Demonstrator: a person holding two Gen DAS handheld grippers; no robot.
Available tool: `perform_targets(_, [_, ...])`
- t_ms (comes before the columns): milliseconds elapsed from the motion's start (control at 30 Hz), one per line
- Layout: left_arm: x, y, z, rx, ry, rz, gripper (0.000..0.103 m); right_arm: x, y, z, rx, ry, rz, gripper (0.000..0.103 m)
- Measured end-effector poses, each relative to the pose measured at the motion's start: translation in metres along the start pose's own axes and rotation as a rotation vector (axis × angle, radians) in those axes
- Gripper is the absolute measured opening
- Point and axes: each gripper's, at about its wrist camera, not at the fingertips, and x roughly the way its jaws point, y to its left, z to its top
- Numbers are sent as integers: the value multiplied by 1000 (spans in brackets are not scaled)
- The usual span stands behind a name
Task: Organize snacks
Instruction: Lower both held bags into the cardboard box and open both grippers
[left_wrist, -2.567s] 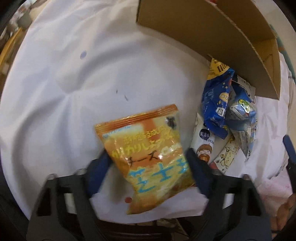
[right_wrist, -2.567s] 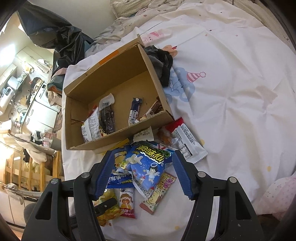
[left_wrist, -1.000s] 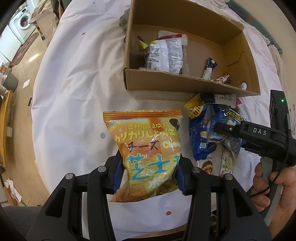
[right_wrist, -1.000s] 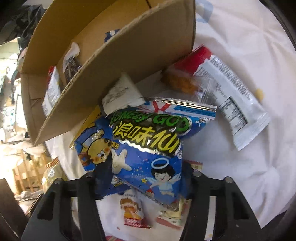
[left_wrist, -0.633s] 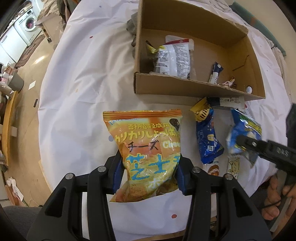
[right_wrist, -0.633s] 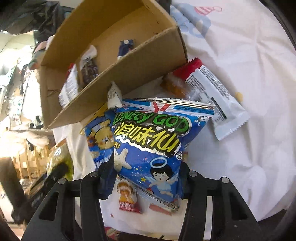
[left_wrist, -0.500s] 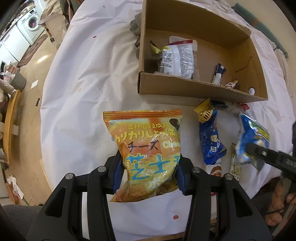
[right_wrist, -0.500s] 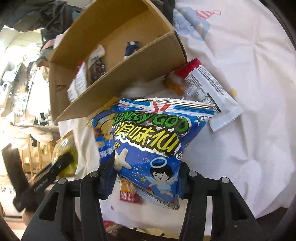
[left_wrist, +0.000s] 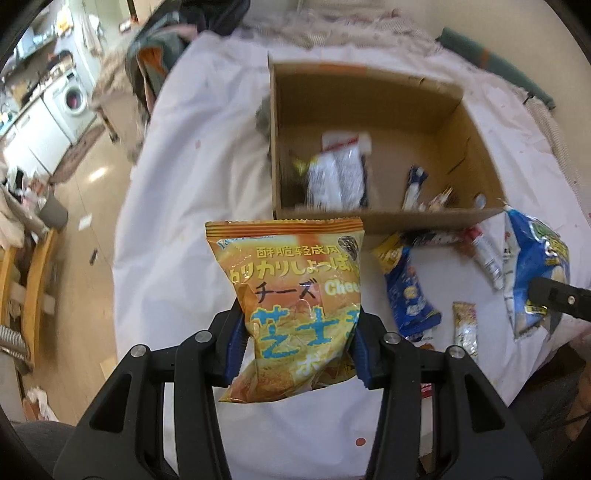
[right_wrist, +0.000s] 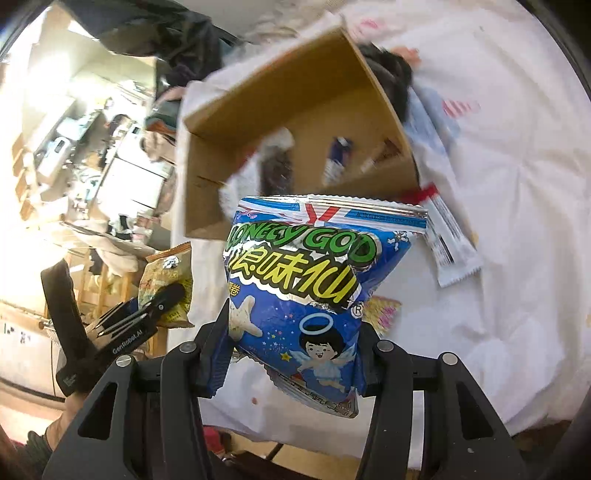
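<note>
My left gripper (left_wrist: 297, 347) is shut on an orange cheese snack bag (left_wrist: 291, 295) and holds it in the air in front of an open cardboard box (left_wrist: 369, 218). My right gripper (right_wrist: 291, 350) is shut on a blue "Lonely God" snack bag (right_wrist: 299, 291), also lifted above the bed. The box (right_wrist: 280, 92) holds a few small packets (left_wrist: 340, 177). In the left wrist view the blue bag (left_wrist: 535, 273) shows at the right edge. In the right wrist view the orange bag (right_wrist: 166, 291) and left gripper show at the left.
Loose snacks lie on the white sheet (left_wrist: 192, 206) near the box front: a blue packet (left_wrist: 410, 295), a small yellow packet (left_wrist: 465, 325) and a white and red packet (right_wrist: 447, 243). The bed edge and floor (left_wrist: 81, 229) are to the left.
Both grippers closed on their bags and lifted them off the sheet. Both have risen and pulled back, so the box now looks farther away.
</note>
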Motion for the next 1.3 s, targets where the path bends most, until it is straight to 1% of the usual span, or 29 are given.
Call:
perform_targets(67, [-13,1,7,-2,-45,-1,43,-5,8,4,-22,-27,19,53])
perform_targets(167, [-26,1,19,-2,-91,5,43,-12,16,10,-53,-65,36,53])
perform_targets(300, [-34,0,38,16,-139,13,43,-20,24,19,-84,-119,53,53])
perform_targets(467, [-34,-5,66,21,-160,2,43,-34,29,37,-117,-193,67,53])
perform_targets(633, [-27,-12,87,30,-176,-4,43,-36,27,62,-127,-252,45,54])
perform_targets(767, [-16,-18,101,30,-180,-5,43,-24,26,82,-154,-250,-19,54])
perform_targets(833, [-9,-22,108,38,-183,-1,43,-12,24,92,-164,-228,-73,54])
perform_targets(900, [2,-29,114,58,-190,16,43,-4,20,98,-157,-213,-97,54])
perform_targets(1033, [23,-34,123,47,-175,6,43,8,19,108,-147,-197,-120,54])
perform_targets(1167, [40,-35,123,54,-164,2,43,17,24,116,-159,-193,-128,54])
perform_targets(1300, [52,-32,124,65,-172,3,43,28,22,122,-150,-177,-145,54])
